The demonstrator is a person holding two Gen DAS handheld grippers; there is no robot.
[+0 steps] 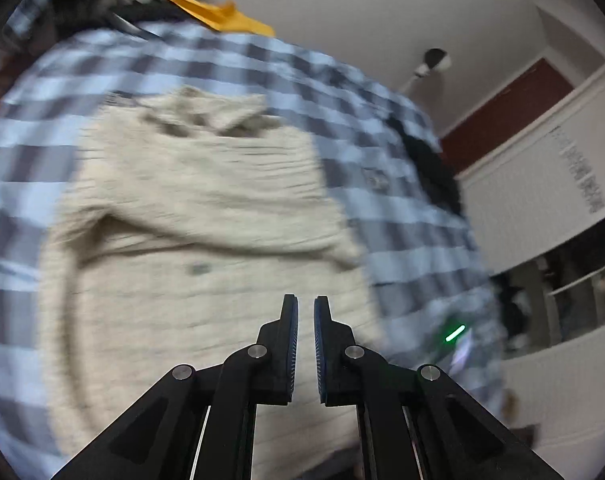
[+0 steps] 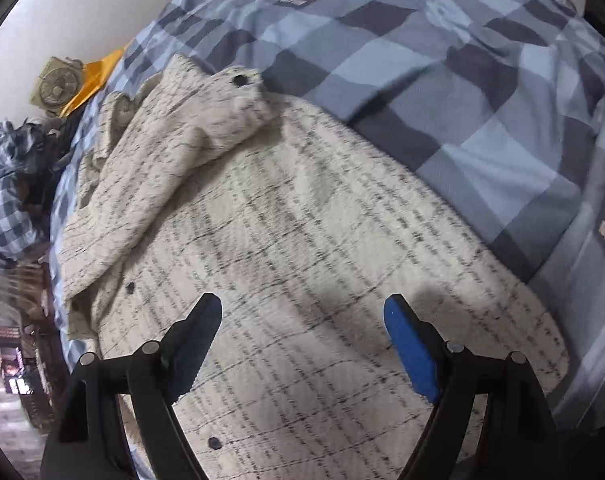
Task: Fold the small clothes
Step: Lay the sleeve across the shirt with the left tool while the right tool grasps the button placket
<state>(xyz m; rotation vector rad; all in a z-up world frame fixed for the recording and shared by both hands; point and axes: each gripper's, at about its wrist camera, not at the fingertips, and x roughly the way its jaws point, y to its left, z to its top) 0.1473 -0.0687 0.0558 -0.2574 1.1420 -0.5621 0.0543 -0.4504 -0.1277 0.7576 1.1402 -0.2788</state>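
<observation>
Covering the bed, a checked blanket (image 2: pixel 442 92) meets white wall (image 2: pixel 70 12).

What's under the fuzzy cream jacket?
The cream jacket lies on a blue and grey checked blanket, which shows all around it. One sleeve is folded over onto the jacket's front. Whatever sits directly beneath the jacket is covered.

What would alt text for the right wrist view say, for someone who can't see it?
A cream tweed jacket with dark buttons lies spread on a blue checked bedspread, one sleeve folded across its front. The right gripper hangs above it, jaws wide open and empty.
</observation>
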